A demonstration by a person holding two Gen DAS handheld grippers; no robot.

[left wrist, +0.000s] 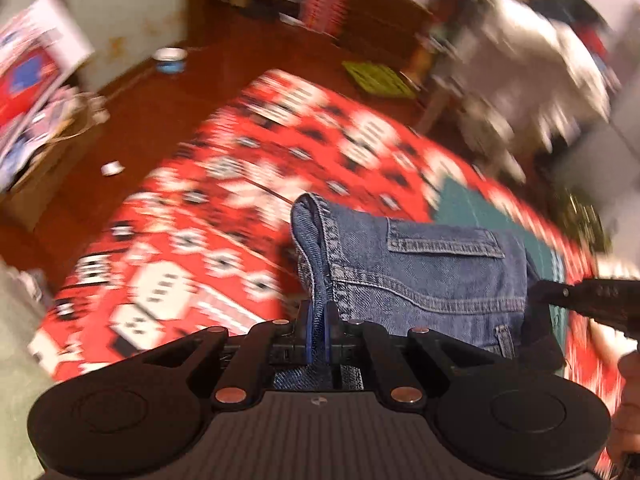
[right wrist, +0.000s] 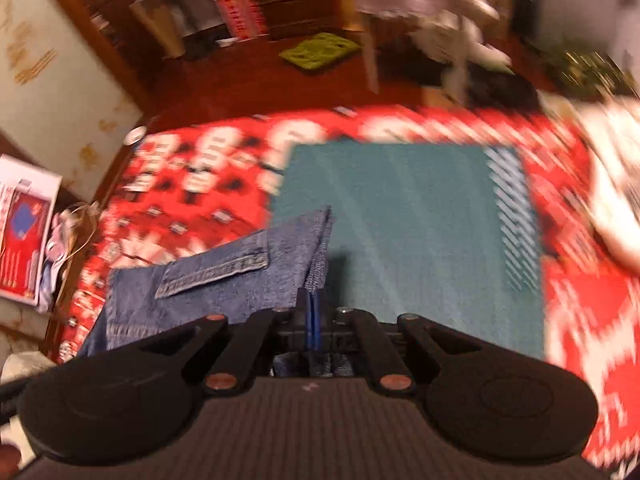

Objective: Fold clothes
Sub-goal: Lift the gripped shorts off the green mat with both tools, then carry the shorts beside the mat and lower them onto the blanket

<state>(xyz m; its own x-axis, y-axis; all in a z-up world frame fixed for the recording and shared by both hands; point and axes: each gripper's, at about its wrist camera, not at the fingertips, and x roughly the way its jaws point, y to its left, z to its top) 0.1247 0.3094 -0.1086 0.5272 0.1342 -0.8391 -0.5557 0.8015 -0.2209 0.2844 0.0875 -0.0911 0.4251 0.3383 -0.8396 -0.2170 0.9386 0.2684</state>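
Blue denim jeans (left wrist: pixel 424 276) hang in the air above a bed with a red, white and black patterned cover (left wrist: pixel 192 216). My left gripper (left wrist: pixel 319 320) is shut on the folded waistband edge, back pocket facing me. In the right wrist view the jeans (right wrist: pixel 224 280) stretch to the left, and my right gripper (right wrist: pixel 314 312) is shut on their other corner. The right gripper's black body (left wrist: pixel 592 300) shows at the right of the left wrist view. A teal towel (right wrist: pixel 400 224) lies flat on the bed below the jeans.
Brown floor surrounds the bed, with a green mat (right wrist: pixel 320 50), a blue bowl (left wrist: pixel 171 60) and a red box (left wrist: pixel 324 4) on it. A cluttered low stand (right wrist: pixel 24 232) is at the left. White items (right wrist: pixel 616 200) lie at the bed's right edge. A hand (left wrist: pixel 628 404) shows at right.
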